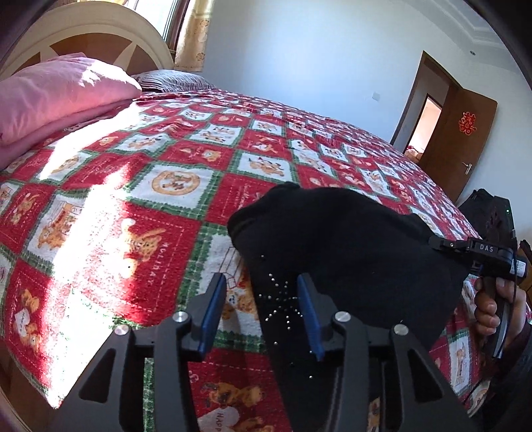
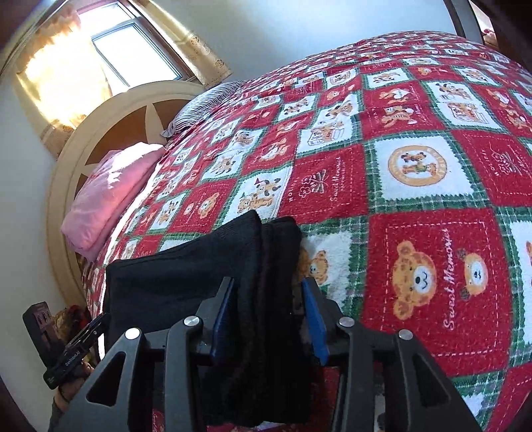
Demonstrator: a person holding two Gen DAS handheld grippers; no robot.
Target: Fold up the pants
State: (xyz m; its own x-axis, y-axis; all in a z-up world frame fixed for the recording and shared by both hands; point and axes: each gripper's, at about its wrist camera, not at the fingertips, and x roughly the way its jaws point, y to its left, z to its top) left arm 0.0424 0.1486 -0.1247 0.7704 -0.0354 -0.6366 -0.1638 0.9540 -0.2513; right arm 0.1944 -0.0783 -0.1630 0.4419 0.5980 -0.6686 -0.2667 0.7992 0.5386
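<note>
From my left wrist camera, the pants (image 1: pixel 349 239) lie on the blanket (image 1: pixel 139 186) near the bed's close edge, a strip of them running down between the fingers of my left gripper (image 1: pixel 262 315). My right gripper (image 1: pixel 478 254) sits at their right edge. The pillow (image 1: pixel 56 89) lies at the far left, before the headboard (image 1: pixel 89 30); the door (image 1: pixel 455 139) stands behind the bed at right. From my right wrist camera, the pants (image 2: pixel 186 272) pass between the fingers of my right gripper (image 2: pixel 269 315), my left gripper (image 2: pixel 78 349) at lower left, the window (image 2: pixel 133 50) behind the headboard (image 2: pixel 109 126).
</note>
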